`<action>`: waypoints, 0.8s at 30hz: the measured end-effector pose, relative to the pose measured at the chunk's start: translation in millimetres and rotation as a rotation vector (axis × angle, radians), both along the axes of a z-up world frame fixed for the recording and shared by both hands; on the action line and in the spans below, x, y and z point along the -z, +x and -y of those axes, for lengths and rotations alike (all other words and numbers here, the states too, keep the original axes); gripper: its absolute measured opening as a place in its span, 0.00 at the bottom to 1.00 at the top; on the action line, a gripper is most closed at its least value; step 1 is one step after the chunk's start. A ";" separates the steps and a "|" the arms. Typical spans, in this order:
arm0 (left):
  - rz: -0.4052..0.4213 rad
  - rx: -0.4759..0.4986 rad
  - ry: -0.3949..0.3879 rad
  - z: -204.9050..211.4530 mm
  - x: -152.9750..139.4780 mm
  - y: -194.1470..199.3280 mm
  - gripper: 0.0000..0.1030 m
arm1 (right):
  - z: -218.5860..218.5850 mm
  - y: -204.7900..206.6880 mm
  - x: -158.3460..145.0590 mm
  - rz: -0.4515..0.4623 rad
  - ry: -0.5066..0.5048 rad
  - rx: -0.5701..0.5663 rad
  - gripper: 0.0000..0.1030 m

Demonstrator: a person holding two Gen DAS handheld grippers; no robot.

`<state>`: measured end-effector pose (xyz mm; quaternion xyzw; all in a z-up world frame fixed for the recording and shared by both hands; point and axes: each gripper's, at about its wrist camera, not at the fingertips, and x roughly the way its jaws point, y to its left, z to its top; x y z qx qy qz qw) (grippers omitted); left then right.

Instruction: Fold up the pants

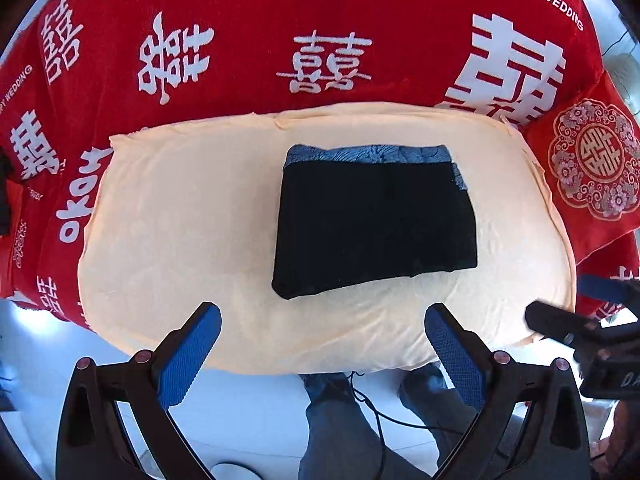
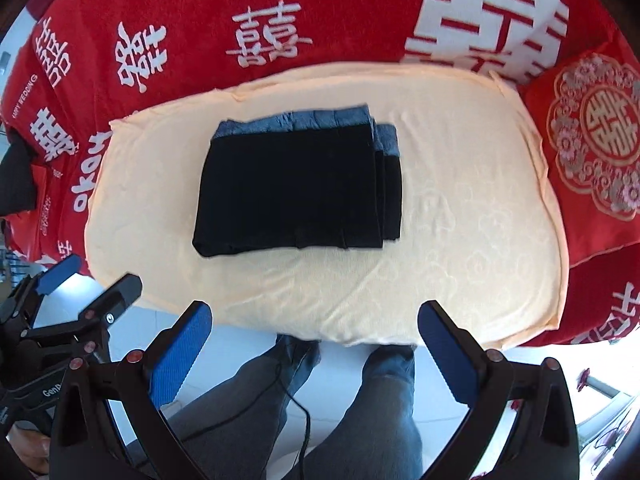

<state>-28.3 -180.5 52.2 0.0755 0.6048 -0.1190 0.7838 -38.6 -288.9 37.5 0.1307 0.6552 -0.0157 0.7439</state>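
Note:
The black pants [image 1: 374, 220] lie folded into a compact rectangle on a cream cloth [image 1: 180, 216], with a blue-grey patterned band along the far edge. They also show in the right wrist view [image 2: 296, 188]. My left gripper [image 1: 322, 320] is open and empty, held above the near edge of the cloth, apart from the pants. My right gripper [image 2: 314, 316] is open and empty too, at the cloth's near edge. The right gripper shows at the right edge of the left wrist view [image 1: 580, 332], and the left gripper at the lower left of the right wrist view [image 2: 76, 288].
The cream cloth [image 2: 460, 220] lies on a red wedding blanket [image 1: 280, 20] with white characters. A red embroidered cushion [image 1: 592, 160] sits at the right. A person's legs in jeans [image 2: 380, 408] and a black cable [image 2: 296, 400] are below, over a white floor.

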 end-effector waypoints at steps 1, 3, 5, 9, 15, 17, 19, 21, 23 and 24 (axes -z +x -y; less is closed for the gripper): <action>0.007 -0.005 0.005 2.4 -1.9 -0.2 0.99 | 3.6 1.5 -0.2 -0.005 -0.002 -0.001 1.00; 0.010 -0.021 0.009 4.6 -5.1 -0.2 0.99 | 9.3 5.5 -3.7 0.004 -0.013 0.004 1.00; 0.010 -0.041 0.004 5.3 -7.6 -0.3 0.99 | 13.1 10.1 -8.4 0.020 -0.019 0.008 1.00; 0.006 -0.078 0.013 6.3 -7.4 -2.4 0.99 | 12.0 16.8 -10.3 0.024 -0.034 0.005 1.00; -0.002 -0.073 0.017 10.3 -5.4 -6.0 0.99 | 5.7 14.0 -6.5 0.015 -0.030 -0.029 1.00; 0.000 -0.063 0.029 12.2 -5.9 -6.9 0.99 | 7.8 12.8 -4.3 0.009 -0.020 -0.018 1.00; -0.002 -0.054 0.041 13.0 -5.3 -7.1 0.99 | 9.2 12.2 -1.9 0.001 -0.016 -0.009 1.00; -0.006 -0.050 0.049 13.4 -4.7 -6.8 0.99 | 9.6 11.3 2.1 -0.014 -0.021 -0.001 1.00; -0.002 -0.045 0.065 13.8 -4.9 -6.7 0.99 | 10.3 10.1 3.9 -0.017 -0.024 0.007 1.00; 0.000 -0.044 0.070 14.4 -5.0 -6.8 0.99 | 10.7 9.9 3.7 -0.016 -0.031 0.010 1.00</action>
